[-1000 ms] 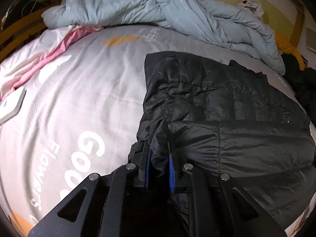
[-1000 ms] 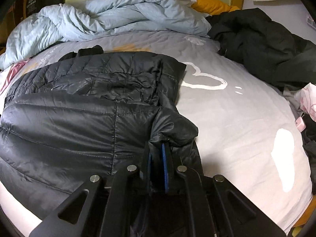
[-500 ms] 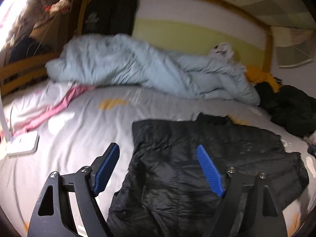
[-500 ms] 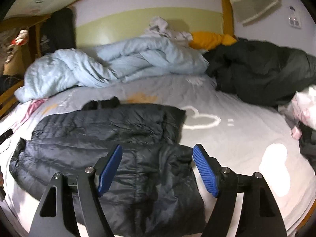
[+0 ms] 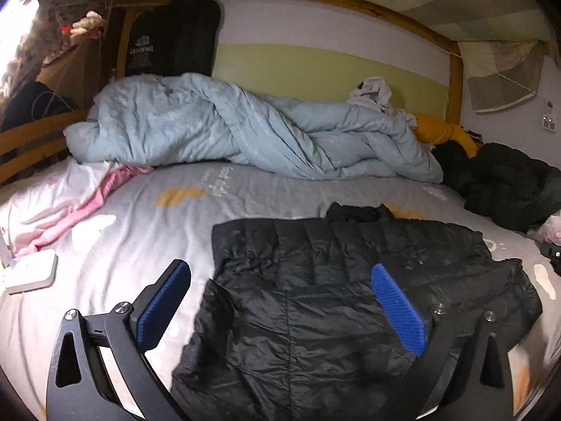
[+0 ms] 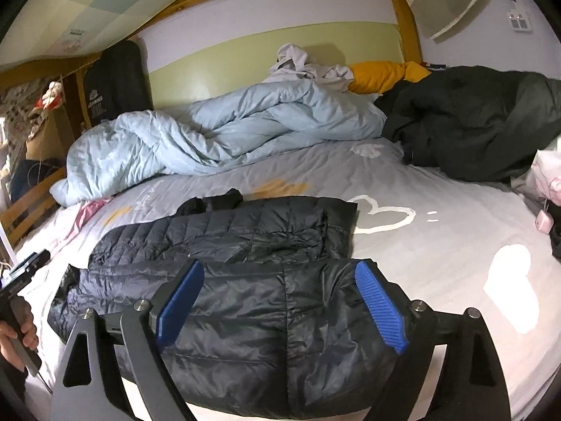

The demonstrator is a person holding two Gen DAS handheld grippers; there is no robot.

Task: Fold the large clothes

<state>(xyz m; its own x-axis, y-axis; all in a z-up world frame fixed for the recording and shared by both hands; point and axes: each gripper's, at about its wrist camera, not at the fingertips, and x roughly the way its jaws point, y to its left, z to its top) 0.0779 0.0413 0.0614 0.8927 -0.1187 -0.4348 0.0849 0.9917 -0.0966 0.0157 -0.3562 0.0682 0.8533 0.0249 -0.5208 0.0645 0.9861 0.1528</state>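
Grey printed bedsheet [image 5: 115, 245] fills both views, with the black puffer jacket [image 5: 333, 298] lying folded across its near half.

Both grippers stand wide. The left gripper [image 5: 280, 301] has just been opening, its blue pads [image 5: 396, 310] spread apart and clear of the cloth; the jacket lies below and beyond them, not pinched. The right gripper [image 6: 280, 298] has likewise just been opening, its pads [image 6: 378, 301] framing the jacket's near panel without pressing it. This reads as a release after a fold: the lower panel lies doubled over the quilted upper part, so letting go lets it settle flat.

Left of the jacket, the sheet runs bare to a white flat device [image 5: 31, 270] and pink cloth [image 5: 80, 210]. Right of the jacket, open sheet with a white heart outline [image 6: 382, 217] gives room for another fold. Beyond the jacket a pale blue duvet [image 5: 245, 137] is heaped, and a dark coat [image 6: 473, 122] lies to the jacket's far right. The jacket's near hem sits close to the mattress edge, so little room is left on that side.
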